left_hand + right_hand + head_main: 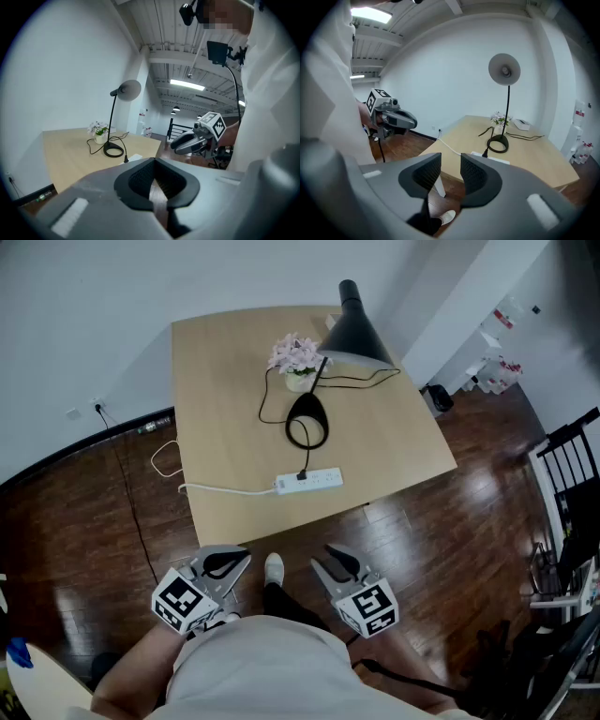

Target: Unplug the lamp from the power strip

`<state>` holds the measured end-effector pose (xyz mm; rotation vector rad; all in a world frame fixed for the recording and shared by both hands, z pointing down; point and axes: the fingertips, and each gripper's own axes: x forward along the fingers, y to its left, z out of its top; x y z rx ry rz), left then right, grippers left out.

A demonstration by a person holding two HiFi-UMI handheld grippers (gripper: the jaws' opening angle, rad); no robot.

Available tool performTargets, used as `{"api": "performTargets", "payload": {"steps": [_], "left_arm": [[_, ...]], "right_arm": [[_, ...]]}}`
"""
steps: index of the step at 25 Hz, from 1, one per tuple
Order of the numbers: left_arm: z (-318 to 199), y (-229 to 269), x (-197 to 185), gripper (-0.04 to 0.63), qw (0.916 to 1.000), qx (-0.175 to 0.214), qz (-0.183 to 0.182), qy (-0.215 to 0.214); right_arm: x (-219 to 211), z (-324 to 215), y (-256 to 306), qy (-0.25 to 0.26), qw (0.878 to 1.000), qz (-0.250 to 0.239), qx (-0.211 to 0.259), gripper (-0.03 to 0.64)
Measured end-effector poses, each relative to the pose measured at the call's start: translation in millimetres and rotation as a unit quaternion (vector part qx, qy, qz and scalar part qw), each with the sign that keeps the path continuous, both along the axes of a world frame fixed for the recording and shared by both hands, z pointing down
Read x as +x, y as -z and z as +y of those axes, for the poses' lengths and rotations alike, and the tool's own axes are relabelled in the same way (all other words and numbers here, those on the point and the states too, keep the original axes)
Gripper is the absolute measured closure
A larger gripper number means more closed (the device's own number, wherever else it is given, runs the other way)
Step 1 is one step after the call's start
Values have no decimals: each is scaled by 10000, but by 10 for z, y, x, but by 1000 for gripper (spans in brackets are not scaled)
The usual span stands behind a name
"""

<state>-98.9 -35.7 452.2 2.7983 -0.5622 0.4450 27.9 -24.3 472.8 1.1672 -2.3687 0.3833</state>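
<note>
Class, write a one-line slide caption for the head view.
Black lamp plugged into white power strip on wooden table, flowers beside.

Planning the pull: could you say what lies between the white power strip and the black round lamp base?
Head view: only the black plug and its cord, over bare wooden tabletop.

Sparse office: desk (pixel 217 418), exposed-beam ceiling (pixel 180 58)

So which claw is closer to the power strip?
Right. The right claw hovers short of the table, directly before the power strip; the left claw is farther, off to its left.
</note>
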Motion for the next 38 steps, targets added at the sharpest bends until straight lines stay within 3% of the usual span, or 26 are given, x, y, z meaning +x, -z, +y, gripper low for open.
{"api": "performTargets", "payload": {"steps": [7, 15, 21, 26, 32, 38], "left_arm": [[-1113, -366, 729, 594, 9994, -29, -339, 39], [-1696, -1062, 1188, 594, 9936, -548, -972, -160], [-1906, -1490, 1307, 595, 9869, -798, -1372, -292], [-1954, -1642, 1400, 595, 9840, -1016, -1405, -399], [-1928, -1896, 1419, 595, 9779, -1055, -1701, -607], [-1935, -1908, 1408, 594, 9793, -1050, -1618, -620]], "right_arm": [[404, -1199, -282, 533, 9982, 275, -98, 483], [510, -1971, -743, 634, 9959, 332, -549, 483], [419, -2190, -1112, 914, 9909, 458, -878, 483], [405, -2240, -1316, 1017, 9872, 526, -1111, 483], [336, -2213, -1549, 1250, 9812, 675, -1304, 486], [263, -2253, -1541, 1206, 9806, 753, -1352, 510]]}}
